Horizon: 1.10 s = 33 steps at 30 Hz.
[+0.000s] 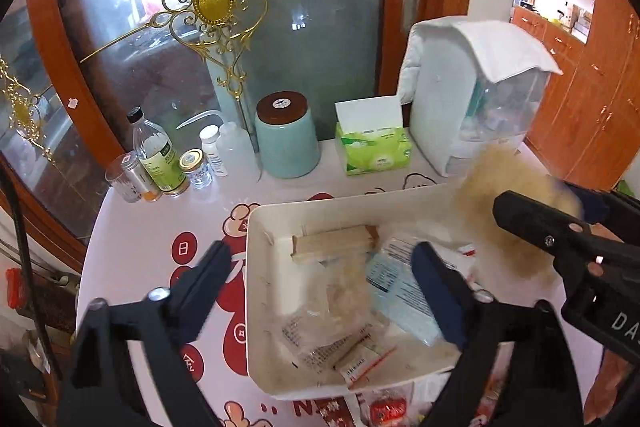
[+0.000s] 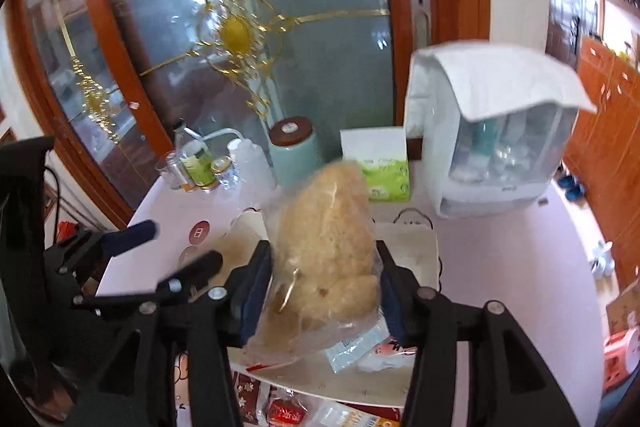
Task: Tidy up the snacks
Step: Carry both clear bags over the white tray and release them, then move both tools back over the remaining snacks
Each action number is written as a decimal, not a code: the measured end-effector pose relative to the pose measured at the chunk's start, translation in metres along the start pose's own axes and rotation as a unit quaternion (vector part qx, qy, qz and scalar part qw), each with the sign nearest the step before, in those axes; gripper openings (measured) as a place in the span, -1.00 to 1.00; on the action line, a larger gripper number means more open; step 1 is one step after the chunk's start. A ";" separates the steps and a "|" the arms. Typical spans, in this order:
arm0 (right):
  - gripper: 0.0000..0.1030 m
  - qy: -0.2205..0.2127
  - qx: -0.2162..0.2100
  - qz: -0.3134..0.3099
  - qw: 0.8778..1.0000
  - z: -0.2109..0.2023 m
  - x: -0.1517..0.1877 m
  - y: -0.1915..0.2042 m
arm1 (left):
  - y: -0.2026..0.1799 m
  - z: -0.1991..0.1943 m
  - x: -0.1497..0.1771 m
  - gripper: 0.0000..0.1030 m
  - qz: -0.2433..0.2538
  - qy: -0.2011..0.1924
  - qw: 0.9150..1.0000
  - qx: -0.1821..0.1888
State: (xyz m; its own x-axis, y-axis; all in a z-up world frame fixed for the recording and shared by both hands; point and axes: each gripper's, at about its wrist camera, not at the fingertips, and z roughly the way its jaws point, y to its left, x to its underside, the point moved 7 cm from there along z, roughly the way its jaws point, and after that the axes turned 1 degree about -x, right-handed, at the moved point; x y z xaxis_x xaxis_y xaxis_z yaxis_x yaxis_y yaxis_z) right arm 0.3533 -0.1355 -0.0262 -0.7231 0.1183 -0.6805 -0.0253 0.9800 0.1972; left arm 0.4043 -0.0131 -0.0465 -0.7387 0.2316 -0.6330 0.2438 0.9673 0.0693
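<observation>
Round white table with red cartoon prints, set against a glass door with gilt scrollwork.

Back edge, left to right: bottles [image 1: 154, 155], teal canister [image 1: 286, 135], green tissue box [image 1: 372, 147], white dispenser [image 1: 472, 95]. White tray [image 1: 256, 267] near the front edge, packets inside. Left gripper [image 1: 320, 263] jaws wide apart, empty, over the tray. Right gripper [image 2: 324, 291] clamped on a clear bag of pale puffed snack [image 2: 328, 243], above the tray's right side.
</observation>
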 end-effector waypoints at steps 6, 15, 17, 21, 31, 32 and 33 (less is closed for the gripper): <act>0.22 0.008 0.017 -0.013 1.000 0.016 0.003 0.000 | 0.004 0.021 0.008 0.78 -0.015 0.023 1.000 0.010; 0.23 0.028 0.009 -0.004 1.000 0.028 0.013 0.000 | 0.008 0.019 0.016 0.78 -0.017 0.023 1.000 0.000; 0.22 0.031 0.007 -0.004 0.999 0.027 0.016 0.002 | 0.008 0.016 0.018 0.78 -0.017 0.024 1.000 -0.004; 0.22 0.033 0.010 -0.006 0.999 0.021 0.021 0.003 | 0.007 0.009 0.022 0.78 -0.014 0.024 1.000 -0.009; 0.22 0.014 0.008 -0.007 1.000 -0.019 0.024 0.007 | -0.001 -0.034 0.024 0.78 -0.007 0.004 1.000 -0.014; 0.22 0.011 0.007 -0.008 1.000 -0.026 0.024 0.007 | -0.002 -0.040 0.025 0.78 -0.007 0.002 1.000 -0.014; 0.22 0.008 0.007 -0.008 1.000 -0.031 0.025 0.008 | -0.003 -0.047 0.025 0.78 -0.007 -0.002 1.000 -0.015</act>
State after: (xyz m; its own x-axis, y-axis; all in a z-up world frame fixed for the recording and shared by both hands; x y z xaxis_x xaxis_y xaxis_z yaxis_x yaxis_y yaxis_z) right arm 0.3139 -0.1298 -0.0198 -0.7333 0.1009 -0.6723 -0.0274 0.9837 0.1776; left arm 0.3556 -0.0049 -0.0269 -0.7396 0.2185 -0.6366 0.2146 0.9730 0.0847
